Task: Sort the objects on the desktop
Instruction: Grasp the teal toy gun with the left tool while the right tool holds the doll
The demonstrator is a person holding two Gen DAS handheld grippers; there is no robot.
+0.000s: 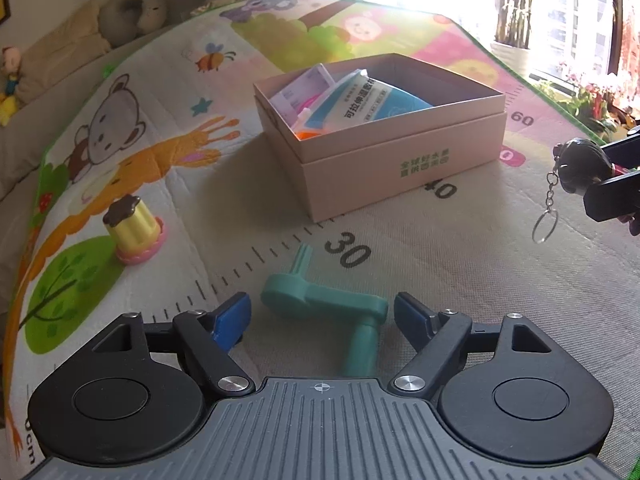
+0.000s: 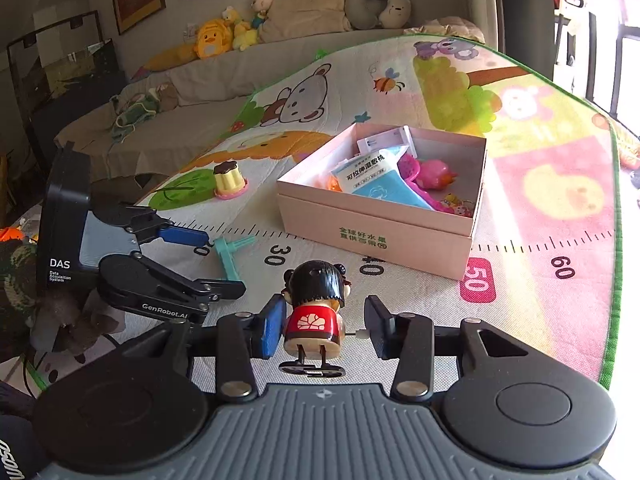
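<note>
The right gripper (image 2: 325, 326) has its jaws clenched on a small doll figure (image 2: 316, 312), lifted off the play mat (image 2: 540, 312) just in front of the pink box (image 2: 372, 236), on its near side by the printed 40; the left gripper (image 1: 320, 312) hangs with jaws released, straddling a teal plastic crank (image 1: 320, 300) that lies flat on the mat, also on the near side of the box. The doll looks light and rigid, glossy hard plastic that could slip or twist, so the torso is the sensible place to pinch, away from the thin legs. The crank looks stiff and light too, and its flat middle arm seems the best hold (the round stubs would likely roll). A pudding toy (image 1: 134, 228) stands well left of the box. Only the left wrist view shows the doll's keyring chain (image 1: 548, 208) dangling; only the right wrist view shows the pink toys deep in the box
</note>
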